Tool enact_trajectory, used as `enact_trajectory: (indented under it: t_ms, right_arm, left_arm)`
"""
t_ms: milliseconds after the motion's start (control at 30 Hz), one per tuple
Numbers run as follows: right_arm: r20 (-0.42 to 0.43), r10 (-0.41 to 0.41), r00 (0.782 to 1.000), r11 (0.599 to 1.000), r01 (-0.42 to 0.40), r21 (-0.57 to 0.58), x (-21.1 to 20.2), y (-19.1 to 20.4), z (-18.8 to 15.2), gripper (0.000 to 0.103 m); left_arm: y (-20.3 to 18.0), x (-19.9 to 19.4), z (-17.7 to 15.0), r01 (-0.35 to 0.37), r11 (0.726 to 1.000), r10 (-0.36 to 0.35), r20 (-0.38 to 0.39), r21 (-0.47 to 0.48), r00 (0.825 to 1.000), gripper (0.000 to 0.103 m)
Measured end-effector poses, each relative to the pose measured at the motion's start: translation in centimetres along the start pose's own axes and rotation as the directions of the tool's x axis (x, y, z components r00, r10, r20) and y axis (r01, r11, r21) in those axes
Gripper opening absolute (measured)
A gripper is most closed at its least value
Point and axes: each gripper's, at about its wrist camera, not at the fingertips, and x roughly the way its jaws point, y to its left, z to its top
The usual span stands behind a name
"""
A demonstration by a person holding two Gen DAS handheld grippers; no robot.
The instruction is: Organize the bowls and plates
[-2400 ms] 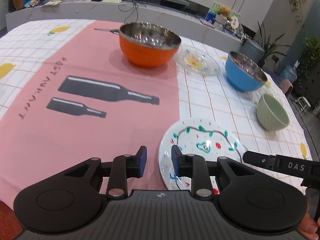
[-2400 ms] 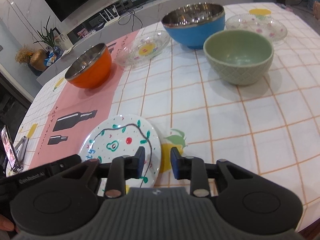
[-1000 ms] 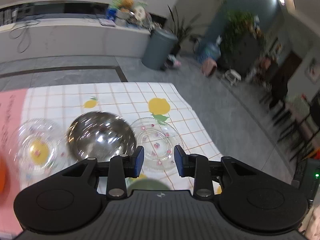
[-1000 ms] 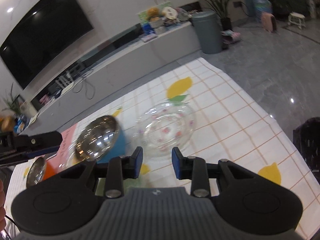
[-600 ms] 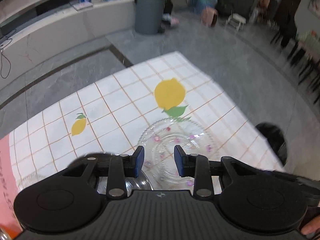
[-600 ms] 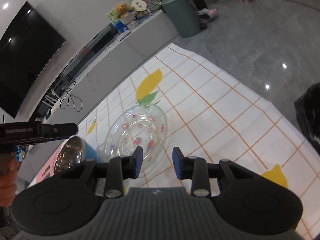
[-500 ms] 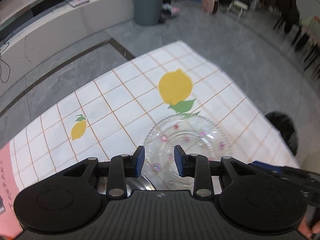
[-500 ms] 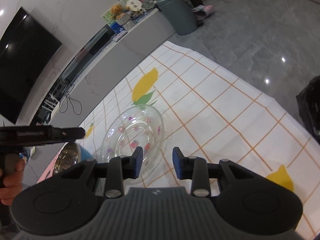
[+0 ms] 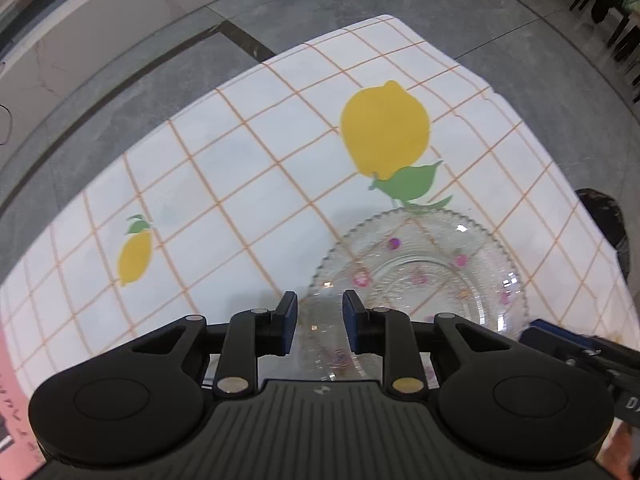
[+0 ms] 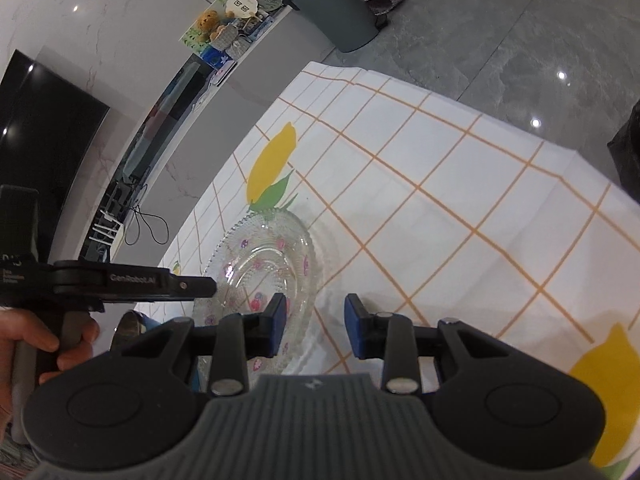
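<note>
A clear glass plate [image 9: 424, 276] with small pink flowers lies on the lemon-print tablecloth [image 9: 248, 184] near the table's far corner. My left gripper [image 9: 319, 320] points steeply down at the plate's left rim. Its jaws are closing, with the rim between them and a gap still showing on each side. In the right wrist view the same plate [image 10: 260, 264] sits left of centre. My right gripper [image 10: 314, 320] is open astride the plate's right rim, its left finger [image 10: 278, 312] over the glass. The left gripper [image 10: 200, 286] reaches in side-on from the left, held by a hand [image 10: 60, 344].
The table's edge and corner [image 9: 392, 20] are close beyond the plate, with grey floor past it. A blue steel bowl [image 10: 134, 326] peeks out at the lower left. A grey bin [image 10: 336, 4] stands on the floor, and a dark object [image 9: 604, 220] sits off the right edge.
Both grippers have come down and closer to the glass plate, which now looks larger. The left jaws have narrowed around its rim. The right jaws look unchanged.
</note>
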Motion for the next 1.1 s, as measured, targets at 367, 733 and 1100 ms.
enact_trajectory:
  t_ms: [367, 733, 1100]
  right_arm:
    - [-0.014, 0.023, 1.000, 0.999, -0.022, 0.038, 1.3, 0.2, -0.4, 0.005]
    - [-0.010, 0.006, 1.000, 0.996, -0.005, 0.089, 0.1, -0.7, 0.3, 0.004]
    - [0.028, 0.021, 0.999, 0.999, -0.022, 0.038, -3.3, 1.2, 0.6, 0.004]
  left_arm:
    - [0.4, 0.0, 0.0, 0.016, 0.998, -0.015, 0.017, -0.056, 1.000, 0.025]
    - [-0.6, -1.5, -0.4, 0.012, 0.998, -0.009, 0.053, -0.057, 0.999, 0.014]
    - [-1.0, -6.3, -1.1, 0.024, 0.996, -0.012, 0.135, -0.088, 0.991, 0.014]
